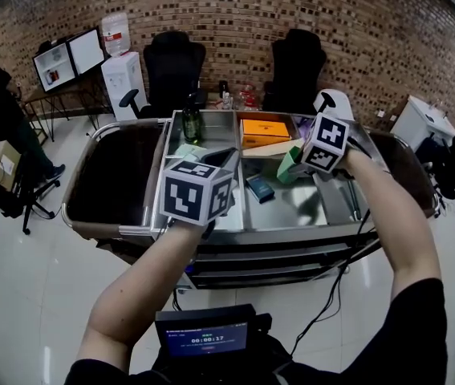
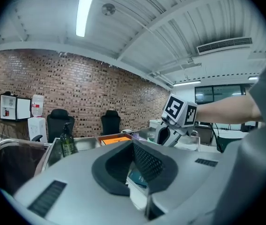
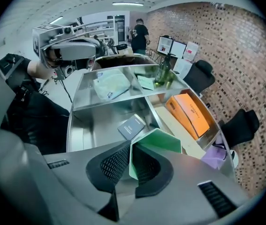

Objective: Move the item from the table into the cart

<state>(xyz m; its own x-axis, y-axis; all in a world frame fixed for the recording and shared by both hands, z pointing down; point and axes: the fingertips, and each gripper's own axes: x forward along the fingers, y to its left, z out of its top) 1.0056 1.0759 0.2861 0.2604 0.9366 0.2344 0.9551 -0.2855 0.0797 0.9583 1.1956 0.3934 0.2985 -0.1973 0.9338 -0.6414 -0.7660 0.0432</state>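
R gripper (image 3: 132, 150): jaws closed tight on green item (image 3: 160, 142), a thin folded card or carton. Pads pinch one edge; rest sticks out fwd past the tips.
green item pos: in the air over the R half of the cart (image 1: 291, 233), off the cart floor. Near orange box (image 3: 191, 111), touching only the pads.
L gripper (image 2: 133, 146): jaws nearly together w/ a dark-blue printed item (image 2: 137, 178) wedged low betw. the pads. Most of it is hidden by the pads, so can't tell what it is.
L gripper pose: held about level above cart's L half, aimed across cart twd orange box. R gripper's marker cube shows to its R.
cart: stainless, split by dividers into compartments.
R half, near part: dark booklet (image 3: 131, 126) flat on the floor, below green item and apart from it.
R half, far part: orange box lying flat, long cream box (image 3: 177, 128) right beside it.
L column: pale pouch (image 3: 110, 84) lying flat. Green bottle (image 3: 163, 74) upright at far end.
bkgd: brick wall (image 1: 235, 6), 2 black office chairs (image 1: 175, 62) behind cart, water dispenser (image 1: 123, 74) to their L.
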